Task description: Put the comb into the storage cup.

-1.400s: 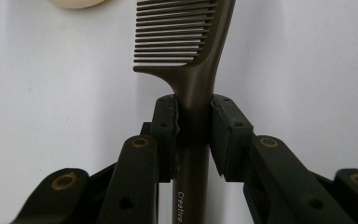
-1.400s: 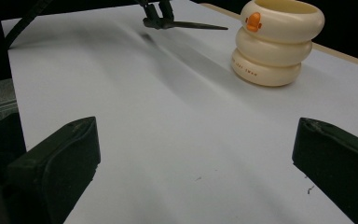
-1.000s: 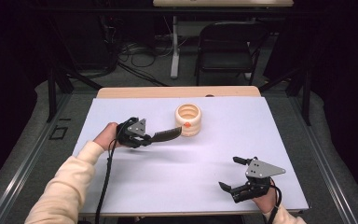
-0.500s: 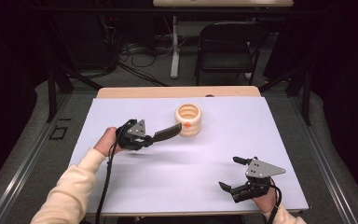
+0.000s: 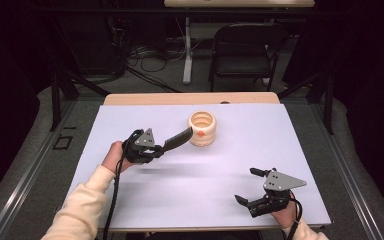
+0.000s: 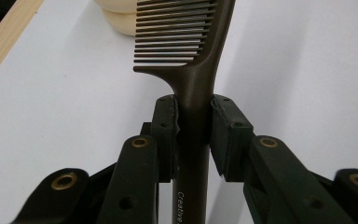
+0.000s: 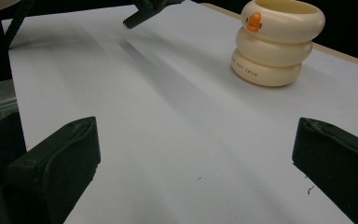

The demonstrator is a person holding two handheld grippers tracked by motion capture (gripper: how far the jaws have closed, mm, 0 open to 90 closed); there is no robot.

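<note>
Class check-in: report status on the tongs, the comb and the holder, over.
Left tongs shut on comb, comb aimed at cream ringed holder. Right tongs open, low over the table. Nothing between comb and holder.

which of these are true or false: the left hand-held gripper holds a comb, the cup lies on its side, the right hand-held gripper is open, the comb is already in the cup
1. The left hand-held gripper is clamped on a dark comb. True.
2. The cream ringed cup lies on its side. False: it stands upright on the table, mouth up.
3. The right hand-held gripper is open with nothing between its jaws. True.
4. The comb is already inside the cup. False: it is held in the air beside the cup, its teeth end close to the rim.
</note>
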